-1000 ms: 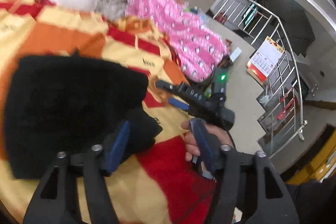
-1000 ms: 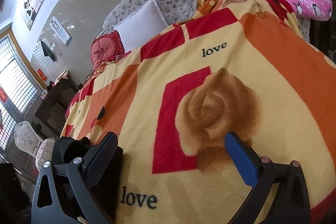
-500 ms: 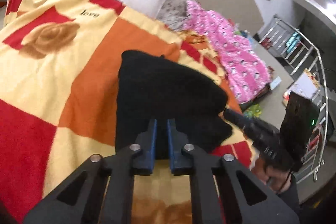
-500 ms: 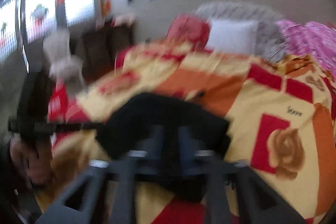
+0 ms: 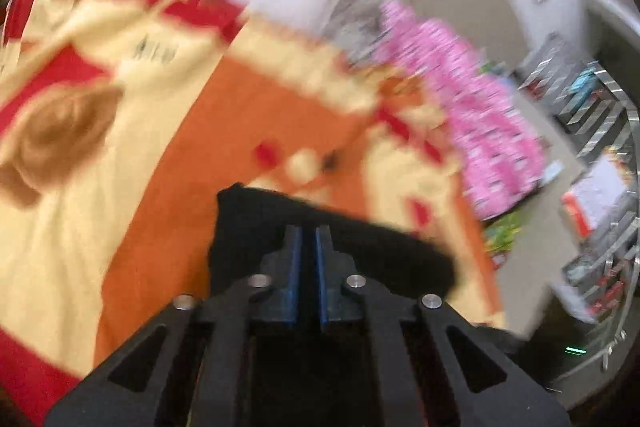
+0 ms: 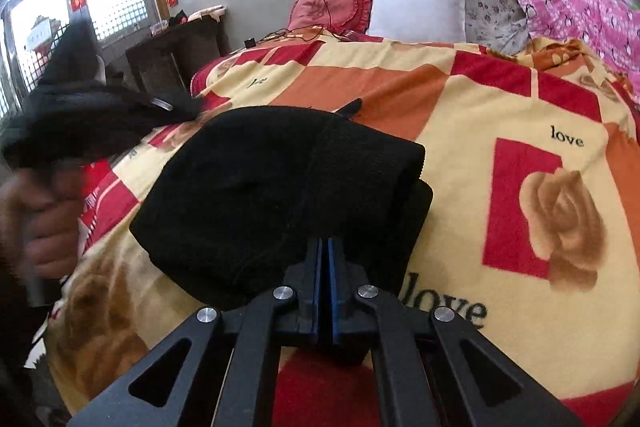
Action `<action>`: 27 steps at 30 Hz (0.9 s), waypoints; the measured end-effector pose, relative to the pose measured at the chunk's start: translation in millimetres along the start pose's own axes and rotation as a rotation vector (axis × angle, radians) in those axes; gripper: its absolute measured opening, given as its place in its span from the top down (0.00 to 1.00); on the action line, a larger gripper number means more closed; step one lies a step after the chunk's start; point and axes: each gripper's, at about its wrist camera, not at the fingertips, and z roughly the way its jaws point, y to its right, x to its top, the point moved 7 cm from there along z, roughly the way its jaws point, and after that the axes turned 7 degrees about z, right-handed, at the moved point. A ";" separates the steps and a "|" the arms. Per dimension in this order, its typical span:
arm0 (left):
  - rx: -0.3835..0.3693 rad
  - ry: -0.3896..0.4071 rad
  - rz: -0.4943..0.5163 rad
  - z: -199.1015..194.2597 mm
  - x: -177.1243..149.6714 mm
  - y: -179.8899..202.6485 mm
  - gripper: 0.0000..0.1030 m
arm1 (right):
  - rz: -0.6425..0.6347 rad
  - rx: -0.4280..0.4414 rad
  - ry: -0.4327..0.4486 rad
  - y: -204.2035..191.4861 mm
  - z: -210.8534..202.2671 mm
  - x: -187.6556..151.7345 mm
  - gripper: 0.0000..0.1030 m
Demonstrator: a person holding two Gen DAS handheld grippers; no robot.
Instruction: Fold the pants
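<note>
The black pants [image 6: 280, 187] lie folded in a thick bundle on the patterned blanket [image 6: 500, 99]. My right gripper [image 6: 324, 245] is shut at the bundle's near edge, its blue pads together with no cloth showing between them. My left gripper [image 6: 188, 105], blurred, hangs over the bundle's far left edge, held by a hand [image 6: 44, 227]. In the blurred left wrist view the left gripper [image 5: 306, 239] is shut, pads almost touching, with the pants [image 5: 248, 227] just beyond and under its tips. No fabric is lifted by either gripper.
A white pillow [image 6: 416, 9], a red cushion [image 6: 332, 7] and a pink printed quilt [image 6: 588, 15] sit at the bed's head. A dark table [image 6: 176, 51] stands by the window on the left. A metal rack [image 5: 592, 107] stands beyond the bed.
Both grippers went from wide open to shut. The right gripper swung round from bare blanket to face the pants' near edge. The left gripper swept across the bundle and its view is now blurred.
</note>
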 end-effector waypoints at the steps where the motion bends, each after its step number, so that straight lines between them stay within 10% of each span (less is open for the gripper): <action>1: -0.026 0.024 -0.019 5.3 -2.0 -6.1 0.99 | 0.009 0.008 0.002 0.6 -1.6 -0.3 1.00; 9: -0.082 0.122 0.025 -11.2 -8.1 -2.2 0.94 | 0.076 0.043 -0.027 0.3 -14.4 11.1 0.92; 14: -0.077 0.124 0.031 -8.0 -6.8 0.1 0.93 | 0.089 -0.016 0.130 -3.7 -44.5 65.6 0.80; 19: -0.111 0.121 0.017 -7.7 -4.5 -1.6 0.90 | 0.090 -0.138 -0.100 23.6 35.4 48.4 0.80; 21: -0.126 0.125 0.017 -7.9 -4.3 -1.2 0.88 | 0.119 -0.099 -0.030 27.5 32.8 45.0 0.80; 27: -0.199 0.146 0.041 -8.9 -2.8 10.5 0.53 | 0.154 -0.158 -0.045 25.2 15.9 60.3 0.77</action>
